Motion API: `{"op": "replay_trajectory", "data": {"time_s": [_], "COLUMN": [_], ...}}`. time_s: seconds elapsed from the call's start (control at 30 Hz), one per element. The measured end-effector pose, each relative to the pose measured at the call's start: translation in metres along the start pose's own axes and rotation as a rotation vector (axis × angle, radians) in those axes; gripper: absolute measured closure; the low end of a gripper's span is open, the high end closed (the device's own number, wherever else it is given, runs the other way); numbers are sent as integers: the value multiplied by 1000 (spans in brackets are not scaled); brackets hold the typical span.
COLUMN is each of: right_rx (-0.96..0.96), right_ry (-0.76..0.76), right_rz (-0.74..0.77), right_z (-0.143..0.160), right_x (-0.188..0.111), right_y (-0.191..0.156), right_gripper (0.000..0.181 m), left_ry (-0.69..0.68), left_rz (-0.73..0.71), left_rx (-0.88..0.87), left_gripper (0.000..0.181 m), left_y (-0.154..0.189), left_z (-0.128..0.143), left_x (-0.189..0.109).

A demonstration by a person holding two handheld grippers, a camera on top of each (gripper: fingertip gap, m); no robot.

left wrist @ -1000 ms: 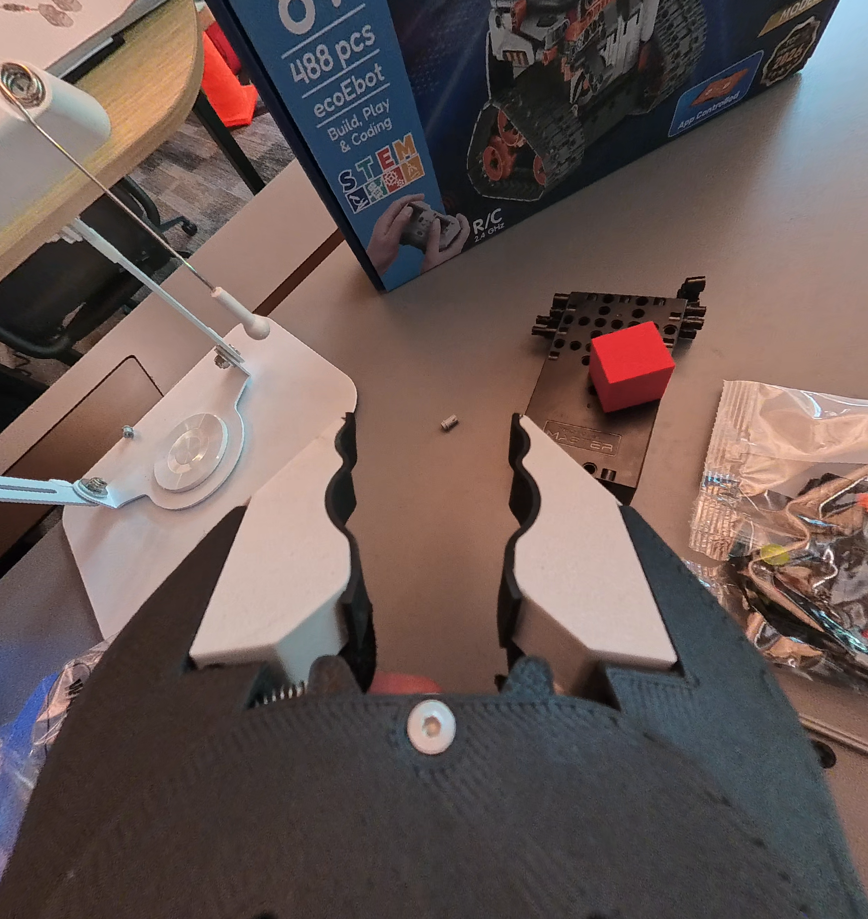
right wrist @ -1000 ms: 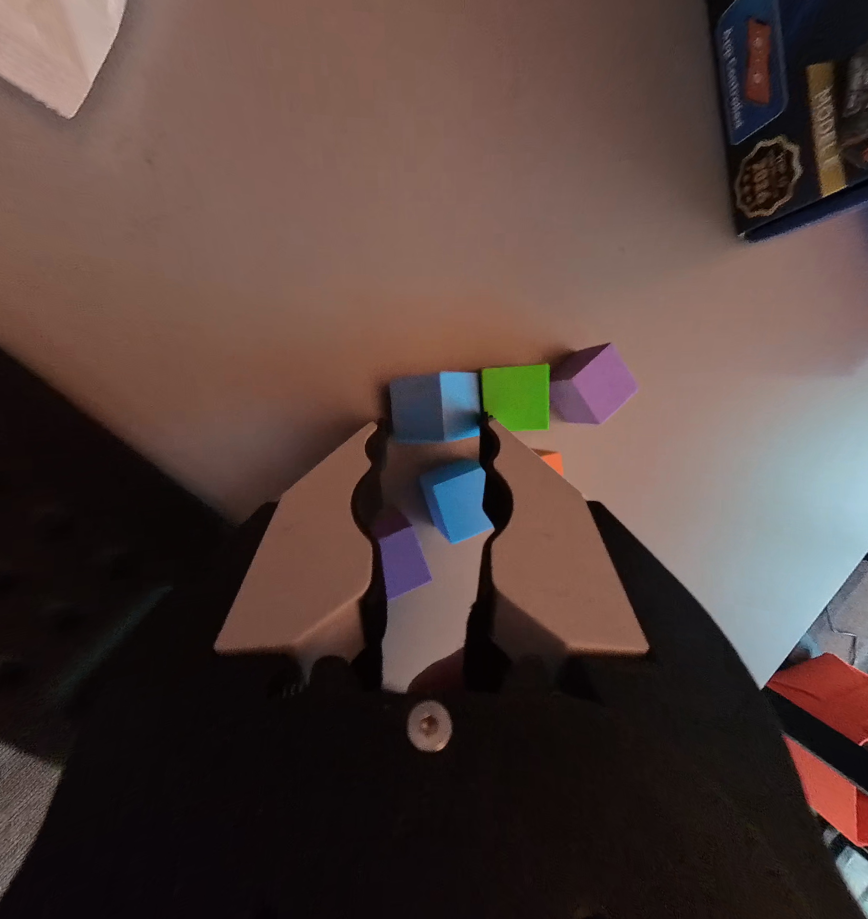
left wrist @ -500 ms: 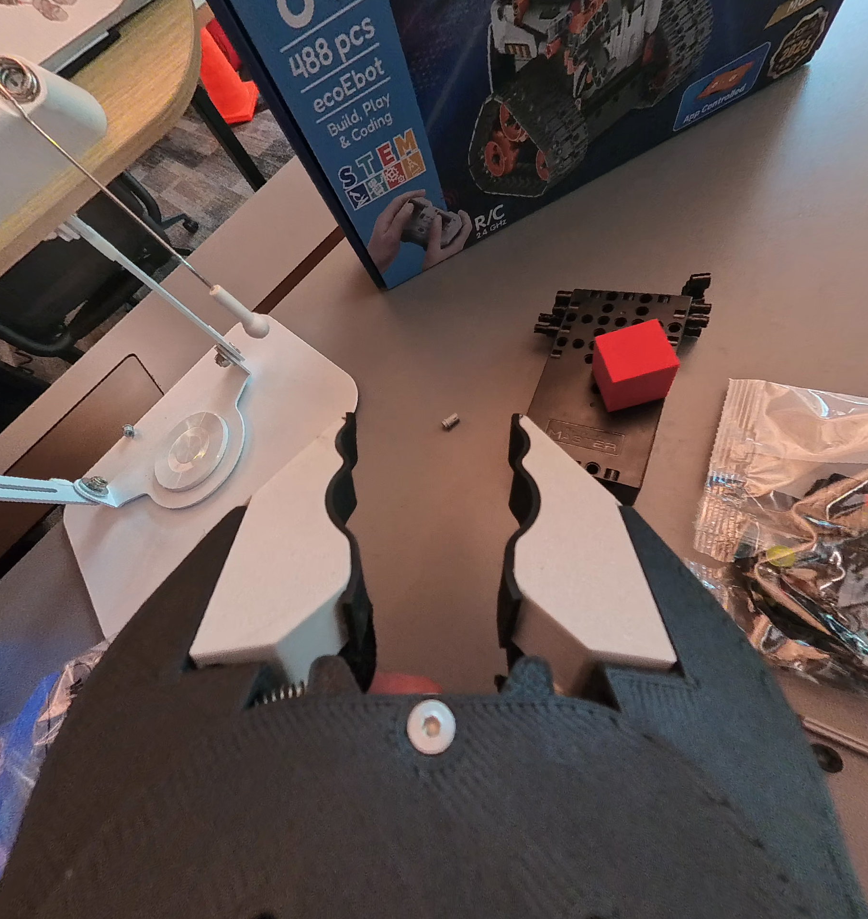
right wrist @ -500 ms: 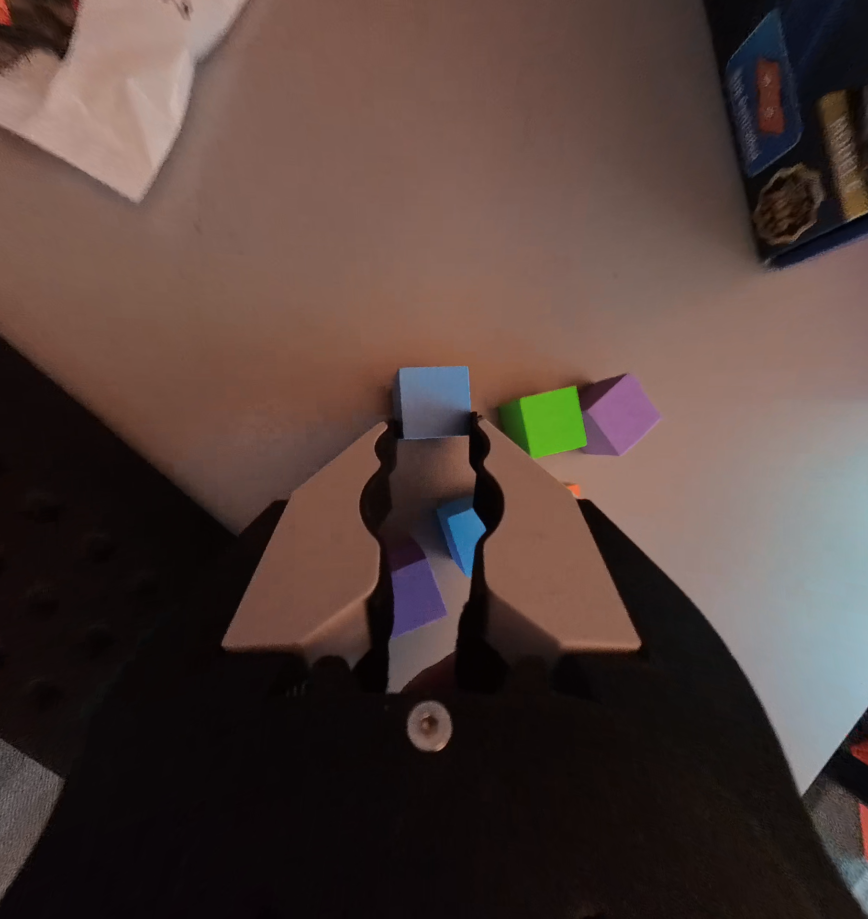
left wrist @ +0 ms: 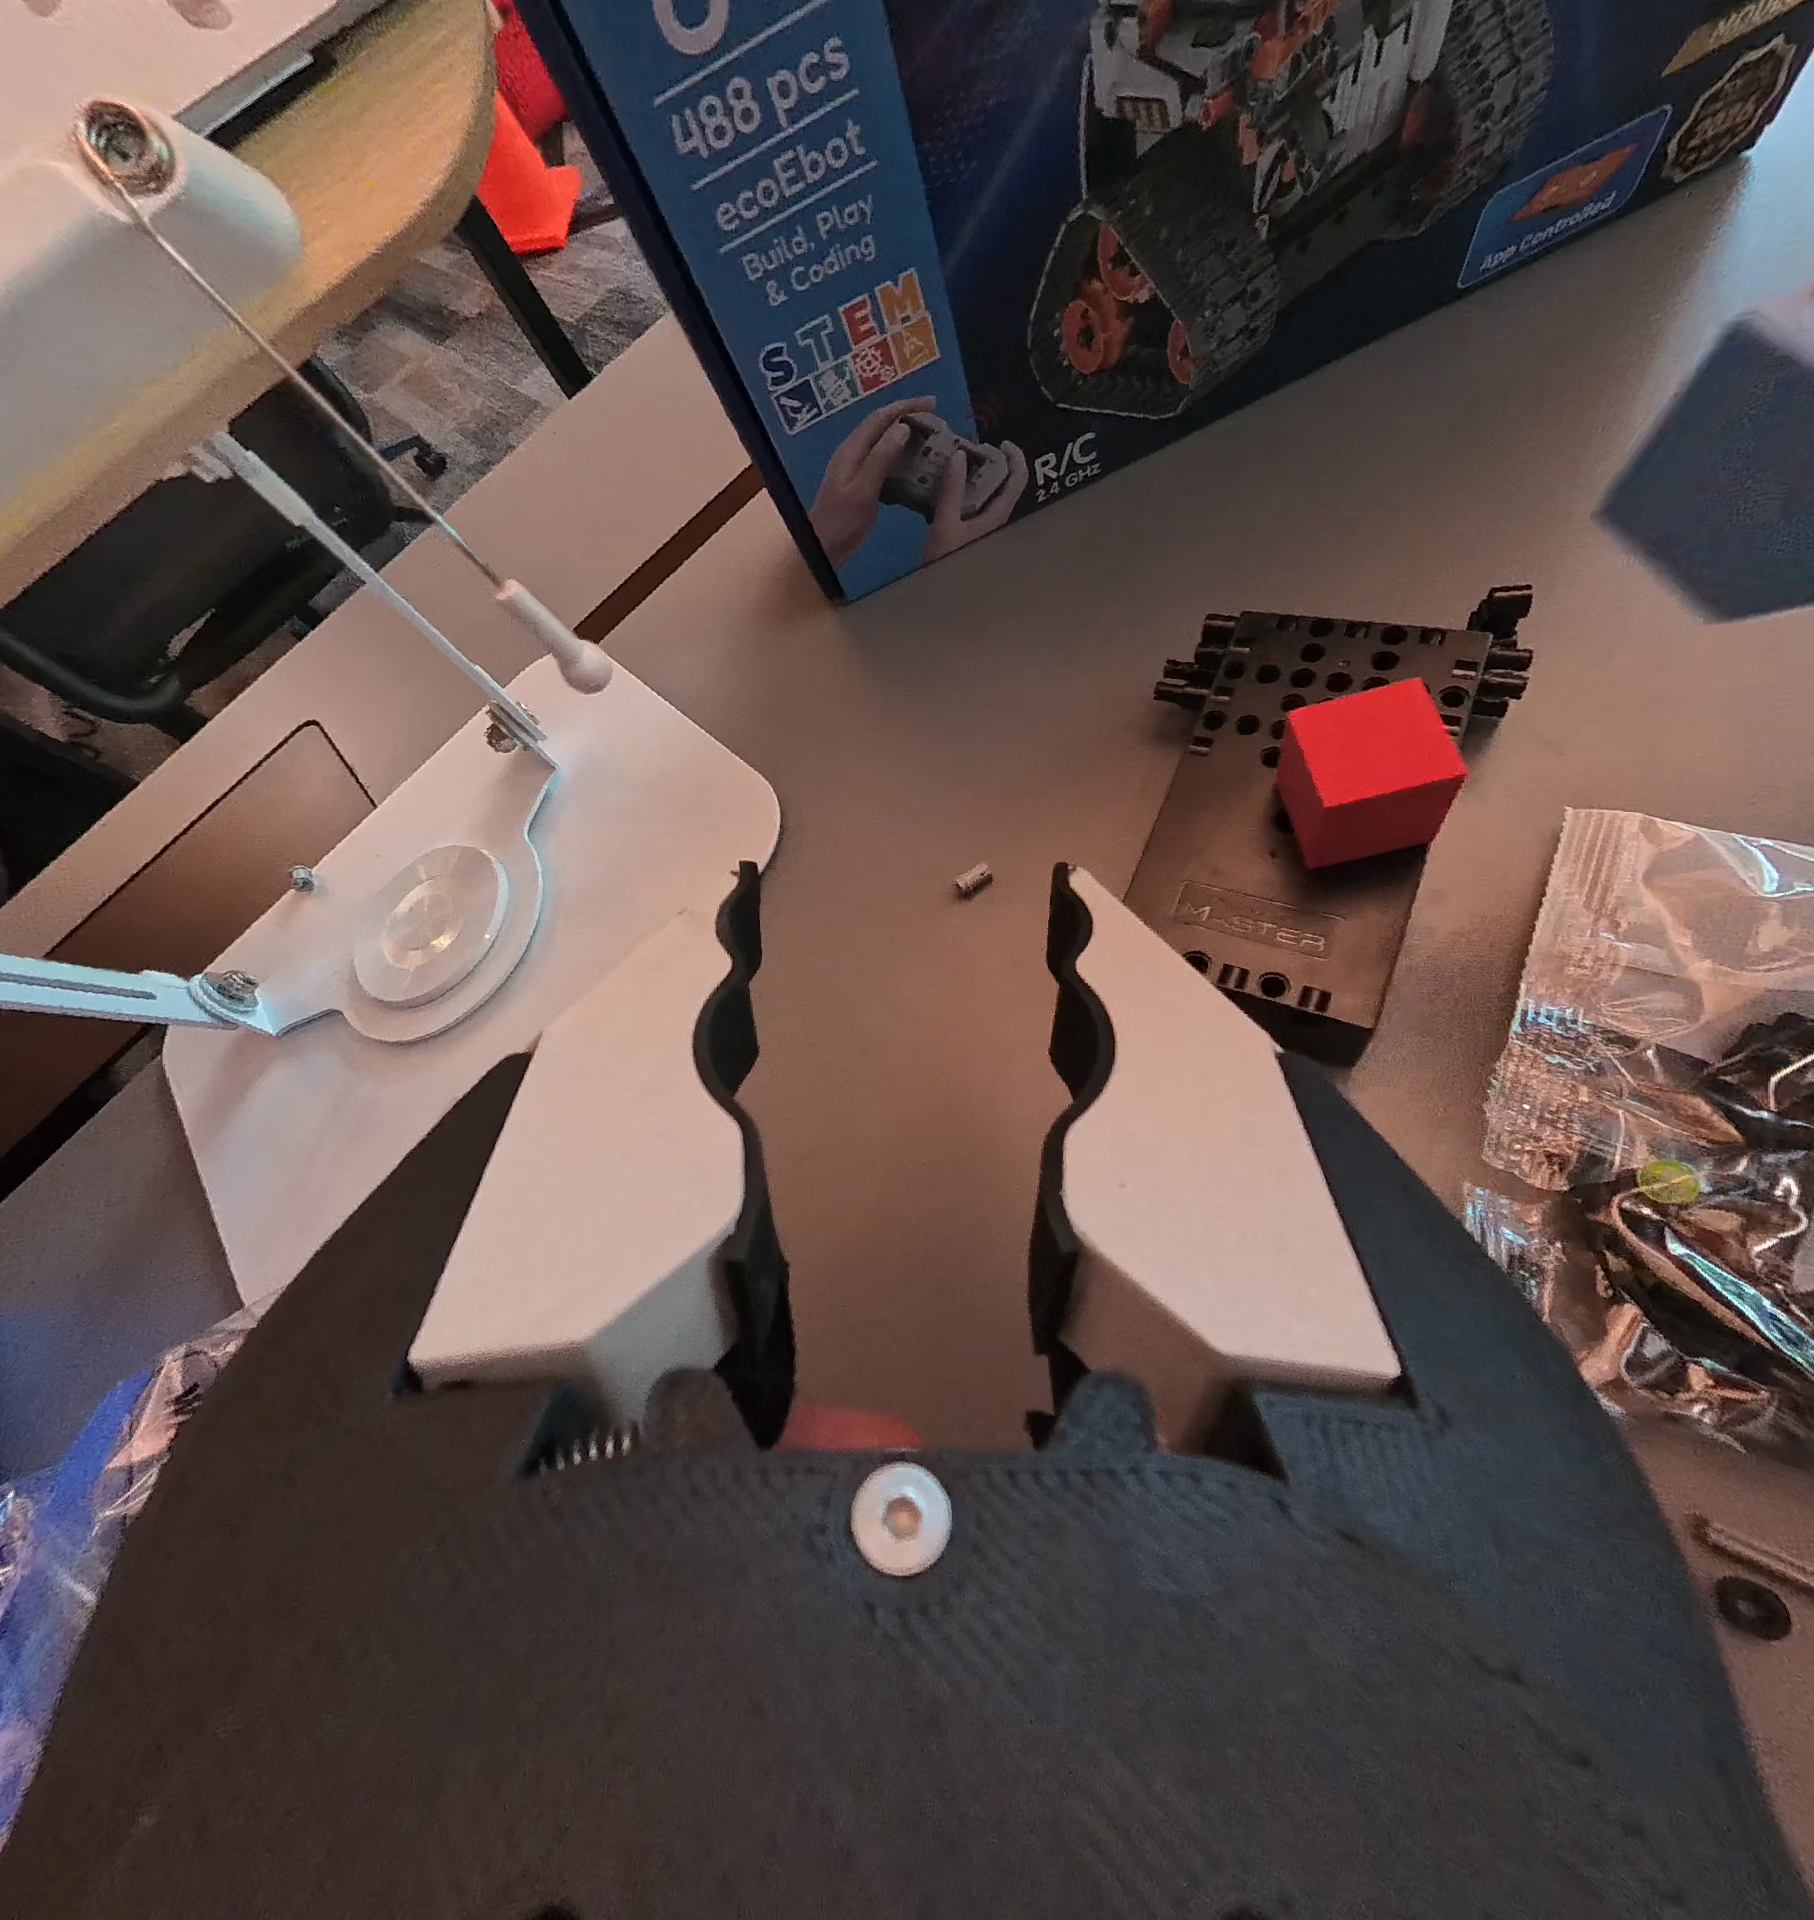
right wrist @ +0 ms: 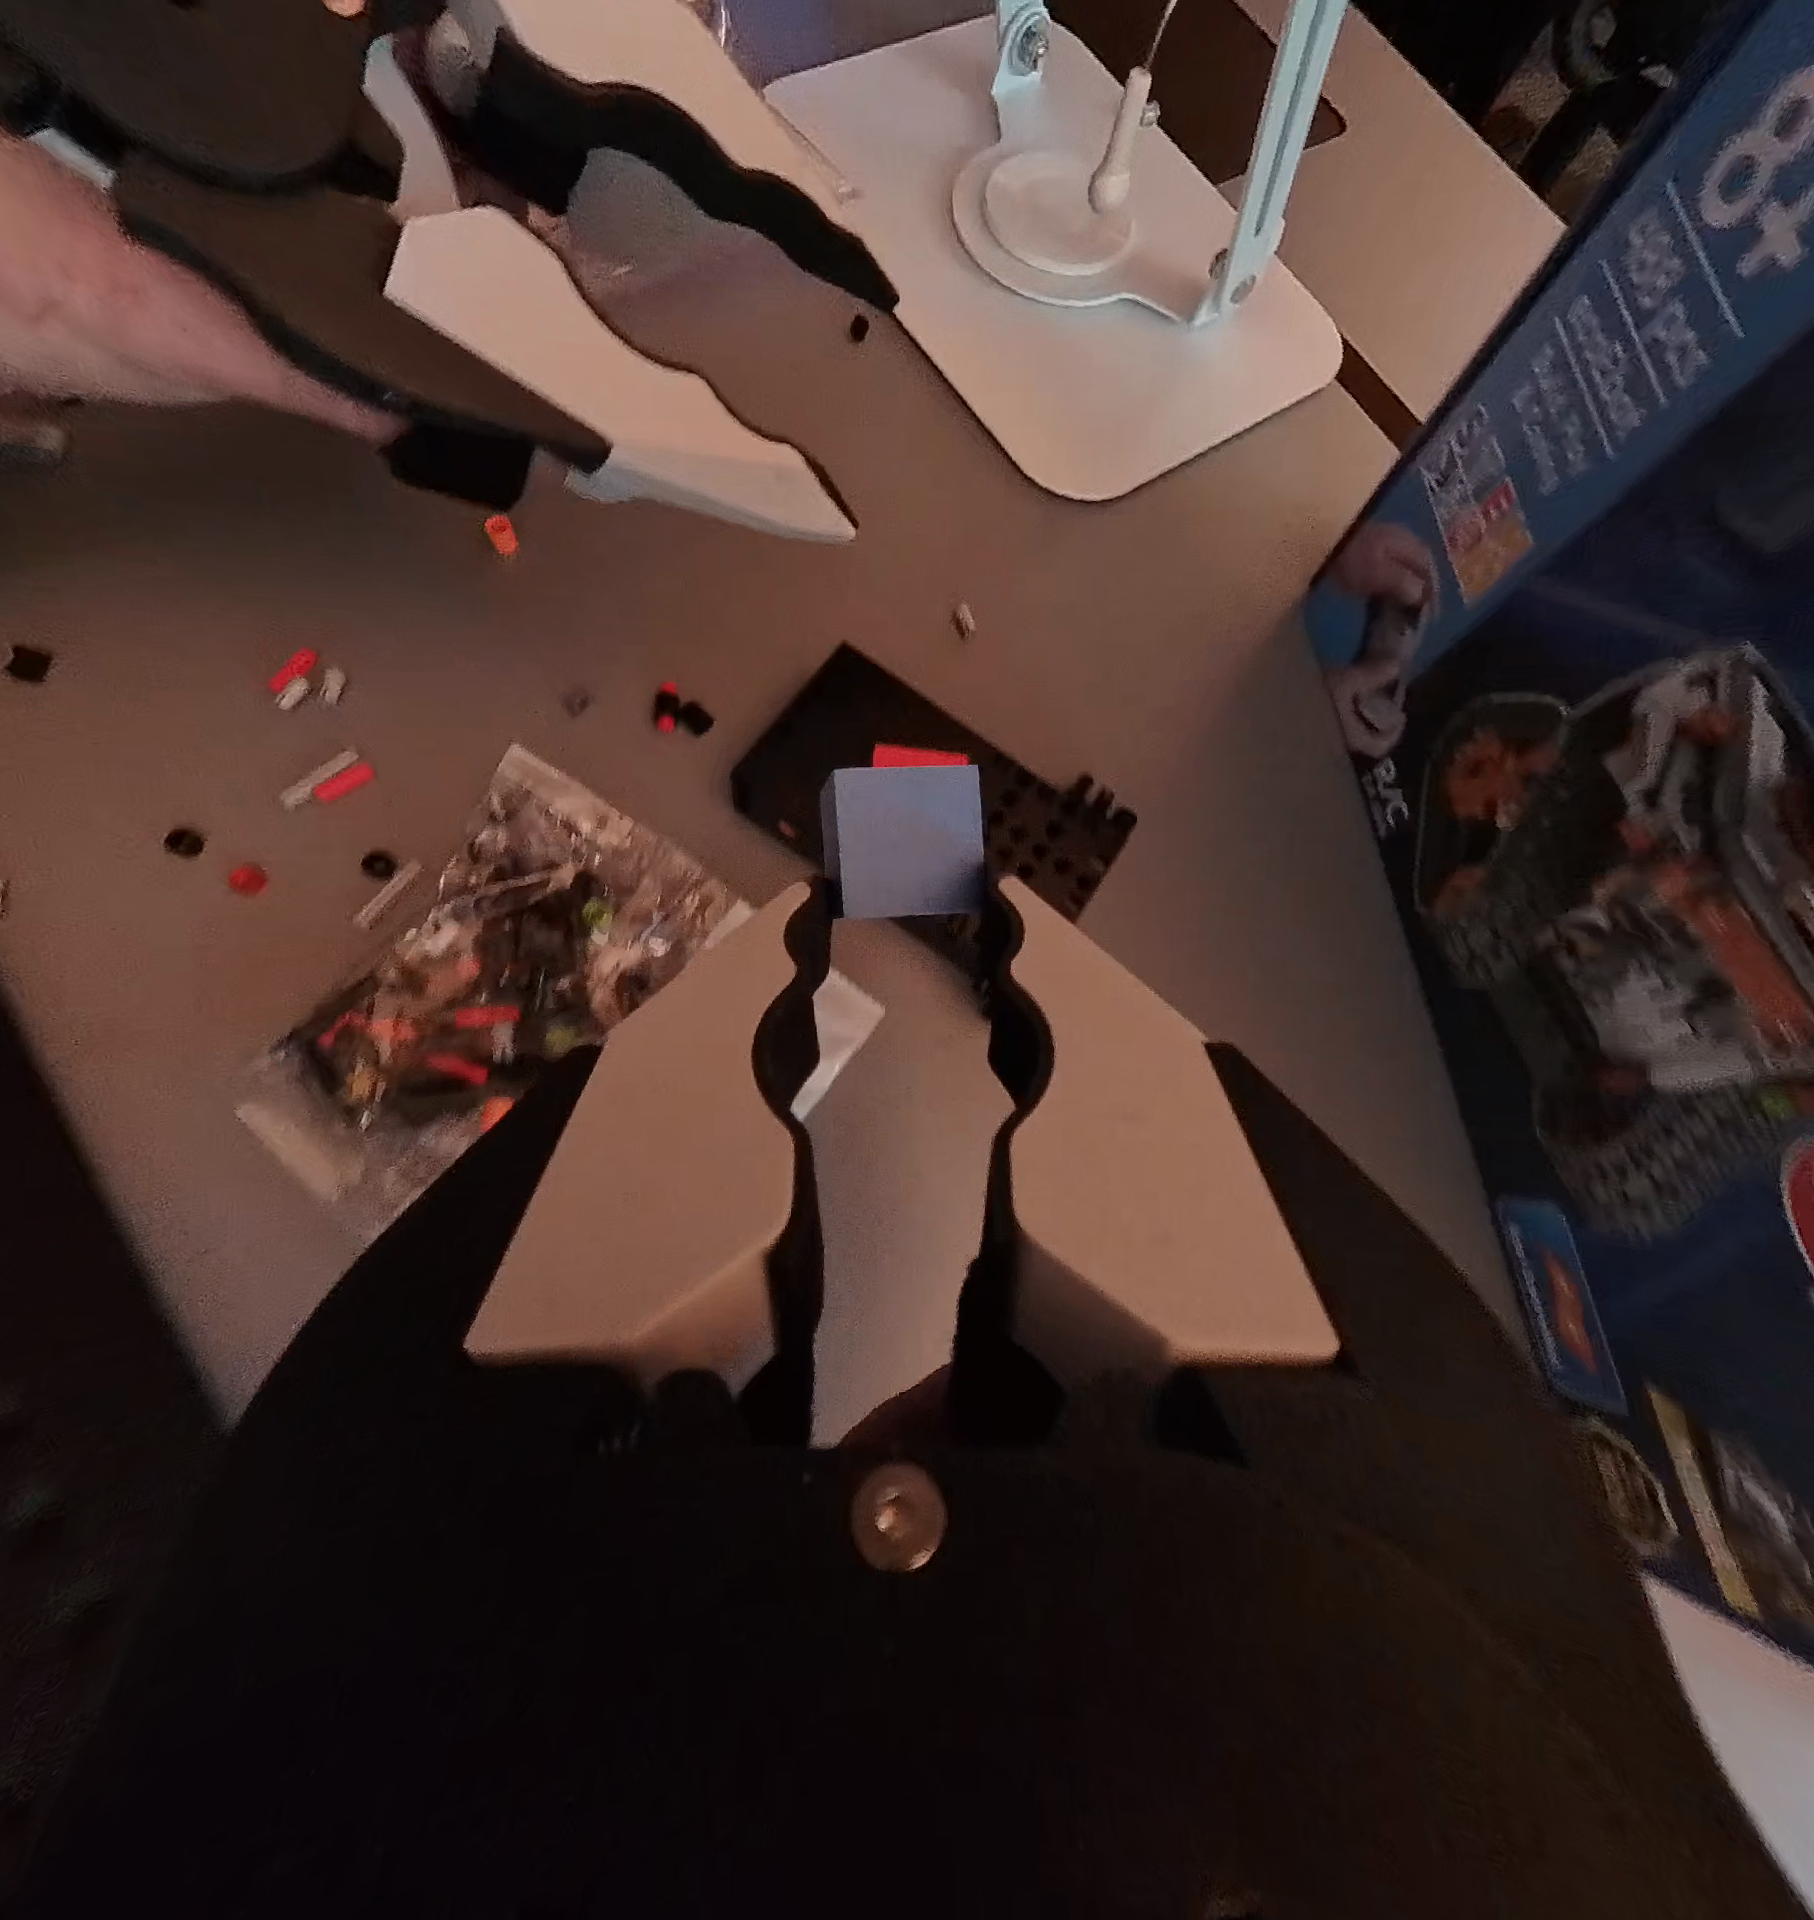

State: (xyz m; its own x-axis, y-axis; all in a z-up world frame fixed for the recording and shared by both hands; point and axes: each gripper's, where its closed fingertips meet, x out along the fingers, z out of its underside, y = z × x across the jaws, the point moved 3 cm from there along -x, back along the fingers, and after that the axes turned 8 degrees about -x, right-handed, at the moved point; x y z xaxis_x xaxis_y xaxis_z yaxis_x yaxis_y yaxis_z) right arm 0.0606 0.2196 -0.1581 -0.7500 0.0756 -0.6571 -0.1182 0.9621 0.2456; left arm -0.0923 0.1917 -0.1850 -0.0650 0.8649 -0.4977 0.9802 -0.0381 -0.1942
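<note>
My right gripper (right wrist: 905, 902) is shut on a light blue cube (right wrist: 903, 842) at its fingertips and holds it in the air above a black perforated plate (right wrist: 1048, 831). A red cube (left wrist: 1365, 784) sits on that plate (left wrist: 1287, 935); only its top edge (right wrist: 918, 756) shows behind the blue cube in the right wrist view. The blue cube also shows blurred at the right edge of the left wrist view (left wrist: 1755, 468). My left gripper (left wrist: 898, 883) is open and empty over bare table, left of the plate, with a tiny grey pin (left wrist: 972, 880) just ahead. It also shows in the right wrist view (right wrist: 861, 416).
A large blue toy box (left wrist: 1090, 208) stands behind the plate. A white lamp base (left wrist: 446, 935) lies to the left. A clear bag of small parts (left wrist: 1713, 1143) lies to the right. Several loose red, black and grey pieces (right wrist: 311, 779) are scattered on the table. To the tiny grey pin (left wrist: 972, 880): left tips about 8 centimeters, right tips about 15 centimeters. My right wrist view (right wrist: 964, 615) looks at it from another angle.
My right gripper closed on the light blue cube, lifted it from the other cubes and carried it over to the black plate. My left gripper stayed put and open.
</note>
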Motion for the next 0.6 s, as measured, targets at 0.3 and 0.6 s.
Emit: {"op": "replay_trajectory", "data": {"time_s": [0.3, 0.6], "right_rx": [8, 1], "right_ry": [-128, -147], "right_rz": [-45, -5], "right_z": [0, 3], "right_x": [51, 37], "right_y": [12, 15], "right_gripper": [153, 130], "left_ry": [-6, -7], "left_rz": [-2, -6], "left_rx": [-12, -12], "left_gripper": [128, 128], "left_y": [-1, -2], "left_z": [-1, -1], "left_x": [1, 0]}}
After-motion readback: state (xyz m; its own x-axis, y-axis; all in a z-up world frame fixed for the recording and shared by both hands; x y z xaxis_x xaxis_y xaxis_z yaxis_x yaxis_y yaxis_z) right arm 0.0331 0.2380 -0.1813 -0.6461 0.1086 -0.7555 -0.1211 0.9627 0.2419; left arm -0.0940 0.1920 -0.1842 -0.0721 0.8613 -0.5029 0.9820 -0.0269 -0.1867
